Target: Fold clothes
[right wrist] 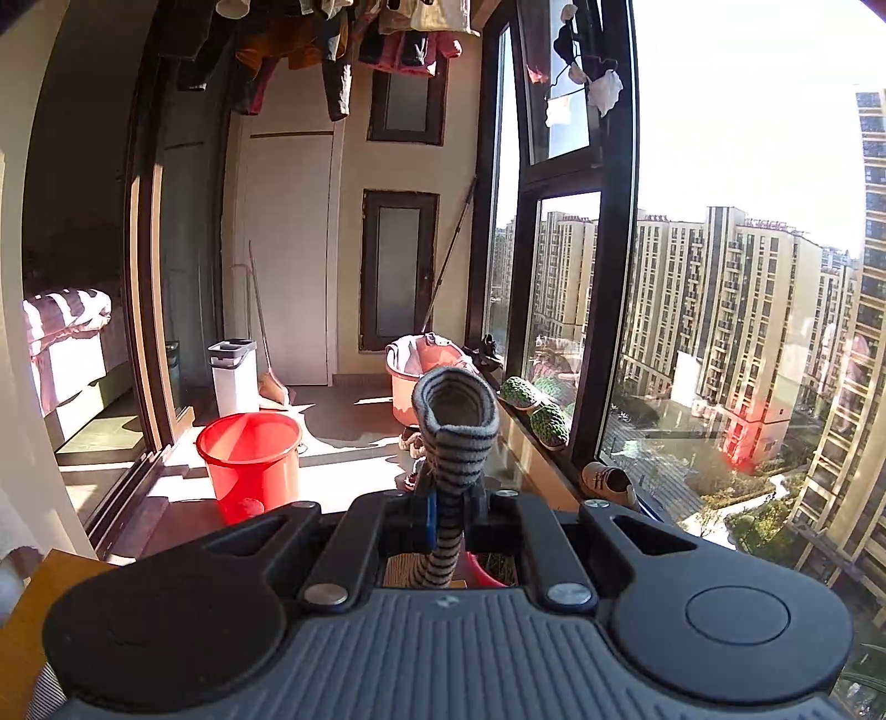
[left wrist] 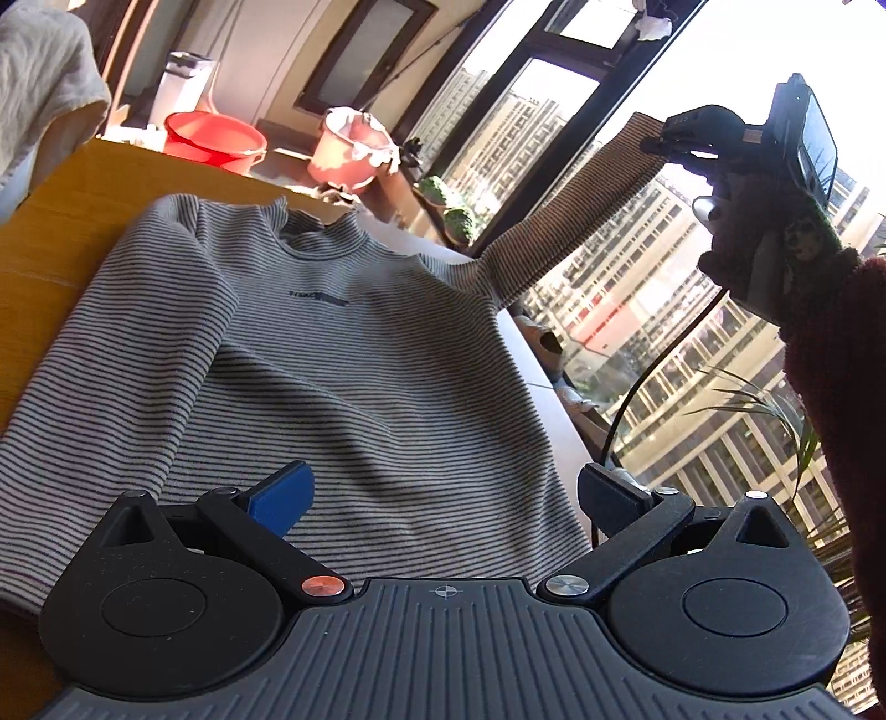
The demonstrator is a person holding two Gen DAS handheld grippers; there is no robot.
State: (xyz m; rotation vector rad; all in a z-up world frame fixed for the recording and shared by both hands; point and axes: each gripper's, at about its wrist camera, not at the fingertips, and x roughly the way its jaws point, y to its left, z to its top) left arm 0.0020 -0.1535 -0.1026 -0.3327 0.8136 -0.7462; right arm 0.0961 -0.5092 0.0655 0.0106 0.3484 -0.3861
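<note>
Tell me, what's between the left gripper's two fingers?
Only the striped sweater, lying flat below the open left gripper, untouched by its fingers. The left wrist view shows this.

Lower hem of striped sweater (left wrist: 354,354) hidden behind left gripper (left wrist: 443,493) housing; chest print too small to read. Sleeve (right wrist: 457,437) below right gripper (right wrist: 449,512) cut off by housing. Hanging laundry (right wrist: 332,39) cropped at top edge.
</note>
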